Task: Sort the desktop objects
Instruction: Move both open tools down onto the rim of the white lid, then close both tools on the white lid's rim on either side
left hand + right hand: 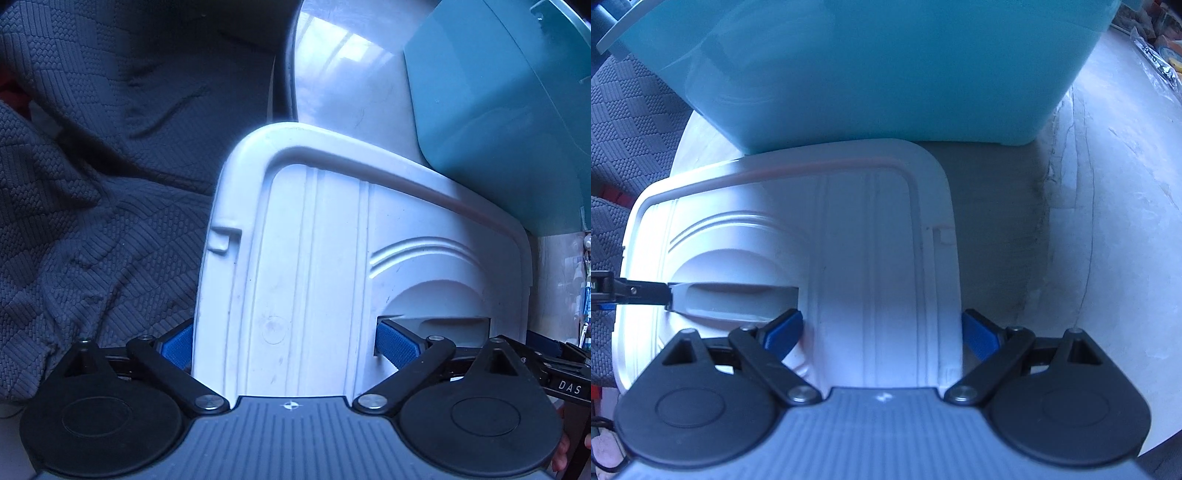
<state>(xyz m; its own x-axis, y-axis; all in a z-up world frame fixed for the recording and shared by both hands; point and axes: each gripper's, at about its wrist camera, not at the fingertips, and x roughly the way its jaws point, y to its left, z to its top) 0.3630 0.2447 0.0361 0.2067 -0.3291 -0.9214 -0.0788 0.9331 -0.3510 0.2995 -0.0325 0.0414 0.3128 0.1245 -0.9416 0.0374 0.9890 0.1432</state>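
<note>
A white plastic lid with a grey handle recess fills both views; it also shows in the right wrist view. My left gripper is shut on the lid's left half, one blue pad at the outer edge, one in the handle slot. My right gripper is shut on the lid's right half, one pad at the handle slot, one at the outer edge. A teal plastic box stands just beyond the lid on the round white table; the box also shows in the left wrist view.
A grey textured fabric lies left of the table and shows in the right wrist view. Small packaged items sit at the table's far right edge. The table rim curves behind the lid.
</note>
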